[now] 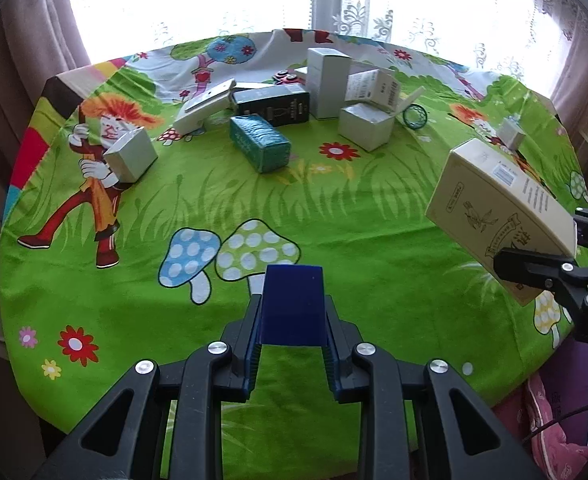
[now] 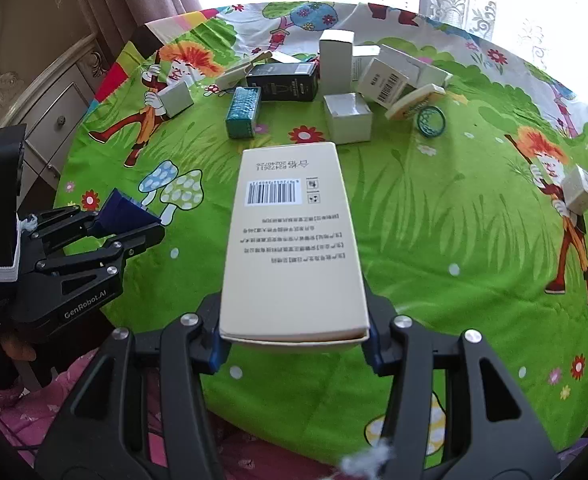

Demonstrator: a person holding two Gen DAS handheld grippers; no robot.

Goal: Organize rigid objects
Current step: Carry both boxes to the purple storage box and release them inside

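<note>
**Inspector:** Left gripper [image 1: 292, 344]?

**Assistant:** Clamped on a blue box [image 1: 292, 304]. Both fingers press its sides and it is held above the near part of the table [image 1: 334, 208], clear of the cloth. In the right wrist view the same box [image 2: 123, 210] shows at the left edge, in that gripper [image 2: 127, 226].

**Inspector:** Right gripper [image 2: 294, 344]?

**Assistant:** Clamped on a cream box [image 2: 291, 240], long and flat, barcode face up. The jaws grip its near end and the box juts forward over the cloth. From the left wrist view it [image 1: 502, 212] is off the table at the right side, tilted, with the right gripper [image 1: 550, 276] on its lower end.

**Inspector:** Items on the table?

**Assistant:** A cluster at the far side — a black box [image 1: 271, 104] lying on its side, a tall white box [image 1: 328, 82] upright just beside it, a teal box [image 1: 259, 142] lying in front of the black one. A white cube [image 1: 366, 126] sits in front of the tall box, with a barcoded white box [image 2: 386, 80] tilted behind it. A teal ring [image 1: 415, 117] stands on edge right of the cube.

**Inspector:** Outliers?

**Assistant:** Two — a white cube [image 1: 130, 154] alone at the left, and a small white box [image 2: 581, 188] alone at the right, both well apart from the cluster.
</note>
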